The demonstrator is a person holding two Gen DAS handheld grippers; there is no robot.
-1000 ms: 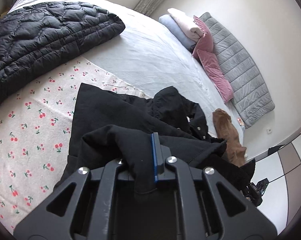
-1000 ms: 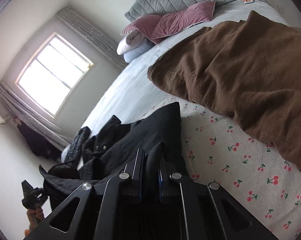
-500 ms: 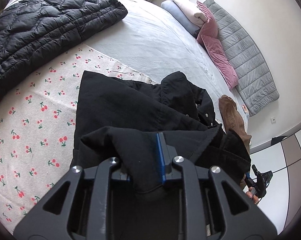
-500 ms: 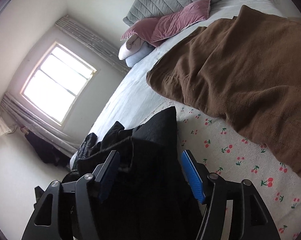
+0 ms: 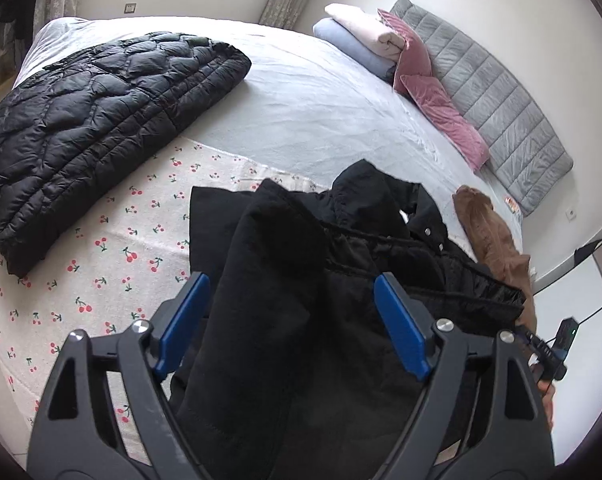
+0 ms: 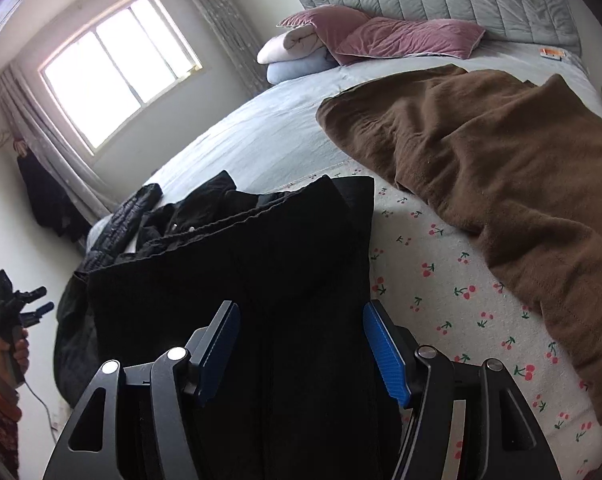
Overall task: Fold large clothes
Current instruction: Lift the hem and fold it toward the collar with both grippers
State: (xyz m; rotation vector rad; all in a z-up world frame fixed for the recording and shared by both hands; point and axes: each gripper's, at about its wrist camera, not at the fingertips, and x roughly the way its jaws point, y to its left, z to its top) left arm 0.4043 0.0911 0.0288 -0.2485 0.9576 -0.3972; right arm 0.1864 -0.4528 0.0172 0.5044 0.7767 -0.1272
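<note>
Both grippers have let go: left gripper (image 5: pixel 291 322) is opening and right gripper (image 6: pixel 301 350) stands apart, astride the black coat (image 5: pixel 301 300) without pinching it.

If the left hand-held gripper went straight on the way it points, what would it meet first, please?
Most likely the black garment between the opening jaws of the left hand-held gripper; depth is hard to judge.

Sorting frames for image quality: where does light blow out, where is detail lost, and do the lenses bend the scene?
Right wrist view: bright window blows out; black fabric garment shows little detail. Left wrist view: even light, bed's pale sheet bulges from fisheye distortion. Both views sharp.
</note>
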